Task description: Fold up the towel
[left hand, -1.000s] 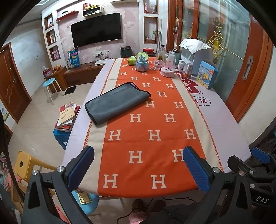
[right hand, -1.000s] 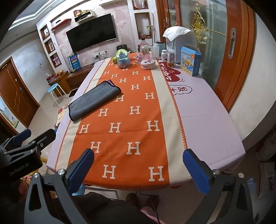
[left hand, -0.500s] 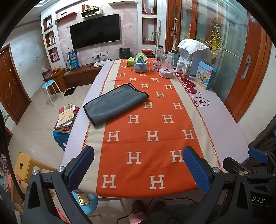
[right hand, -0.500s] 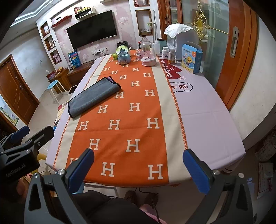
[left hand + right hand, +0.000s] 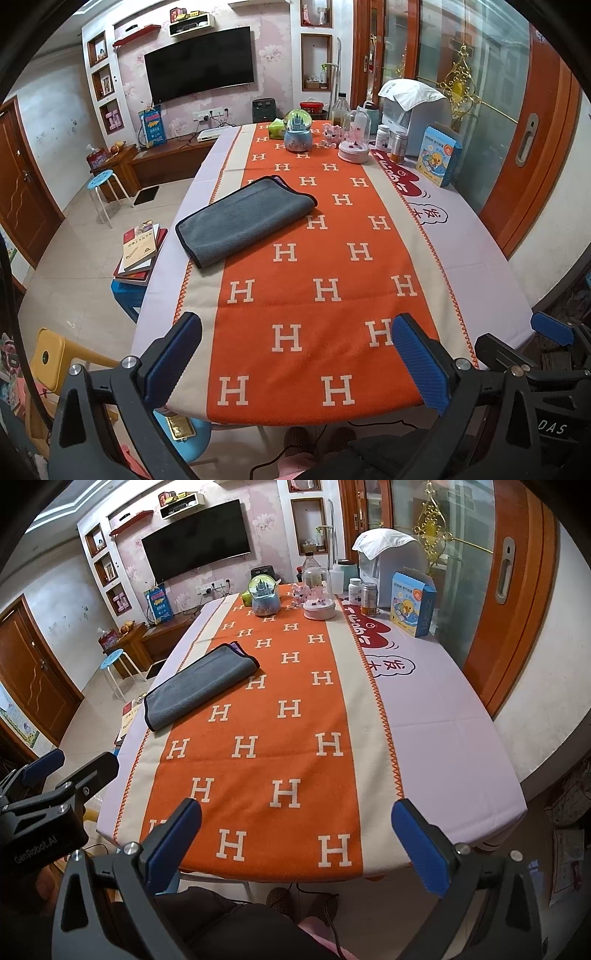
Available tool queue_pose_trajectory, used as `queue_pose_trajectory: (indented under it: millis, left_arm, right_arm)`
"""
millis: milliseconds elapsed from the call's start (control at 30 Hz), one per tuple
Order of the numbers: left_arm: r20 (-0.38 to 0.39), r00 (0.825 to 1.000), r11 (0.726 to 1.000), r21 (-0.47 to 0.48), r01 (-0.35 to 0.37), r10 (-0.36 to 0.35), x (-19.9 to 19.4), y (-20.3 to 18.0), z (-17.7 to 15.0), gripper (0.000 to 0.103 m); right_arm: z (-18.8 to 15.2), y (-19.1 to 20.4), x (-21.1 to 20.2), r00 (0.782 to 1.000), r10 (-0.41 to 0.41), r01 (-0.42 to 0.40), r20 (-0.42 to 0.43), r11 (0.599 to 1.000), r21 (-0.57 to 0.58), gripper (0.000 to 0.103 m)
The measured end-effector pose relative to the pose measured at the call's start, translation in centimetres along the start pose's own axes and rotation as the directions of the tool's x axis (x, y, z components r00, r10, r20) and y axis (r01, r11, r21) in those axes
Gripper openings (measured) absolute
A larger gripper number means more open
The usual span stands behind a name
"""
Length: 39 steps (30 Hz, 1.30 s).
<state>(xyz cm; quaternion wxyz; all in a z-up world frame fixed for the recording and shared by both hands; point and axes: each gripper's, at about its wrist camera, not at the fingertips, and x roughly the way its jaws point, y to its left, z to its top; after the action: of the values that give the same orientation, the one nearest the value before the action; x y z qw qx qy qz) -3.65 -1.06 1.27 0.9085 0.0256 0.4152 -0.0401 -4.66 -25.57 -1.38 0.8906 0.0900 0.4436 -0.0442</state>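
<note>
A grey towel (image 5: 245, 219) with dark edging lies folded flat on the orange H-patterned table runner (image 5: 325, 288), toward the table's left side; it also shows in the right wrist view (image 5: 201, 685). My left gripper (image 5: 295, 354) is open and empty, held back over the table's near edge, far from the towel. My right gripper (image 5: 295, 836) is open and empty, also at the near edge. The right gripper shows at the right edge of the left wrist view (image 5: 532, 354), and the left gripper shows at the left edge of the right wrist view (image 5: 55, 775).
At the table's far end stand a snow globe (image 5: 298, 131), a pink glass dome (image 5: 354, 142), bottles, jars and a blue box (image 5: 437, 155). A stack of books (image 5: 140, 251) sits on a blue stool left of the table. A yellow chair (image 5: 55, 362) stands near left.
Both grippers have drawn back slightly and risen, so the table looks a bit farther off. The towel has not moved. Both grippers stay open.
</note>
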Motion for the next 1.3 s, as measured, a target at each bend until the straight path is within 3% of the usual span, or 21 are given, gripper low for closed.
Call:
queue_pose_trajectory:
  millis: [1300]
  left_arm:
    - [-0.017, 1.000, 1.000, 0.005, 0.006, -0.005, 1.7, -0.9, 1.8, 0.102]
  right_arm:
    - [0.1, -0.2, 1.2, 1.000, -0.001, 0.001, -0.020, 1.000, -0.003, 0.103]
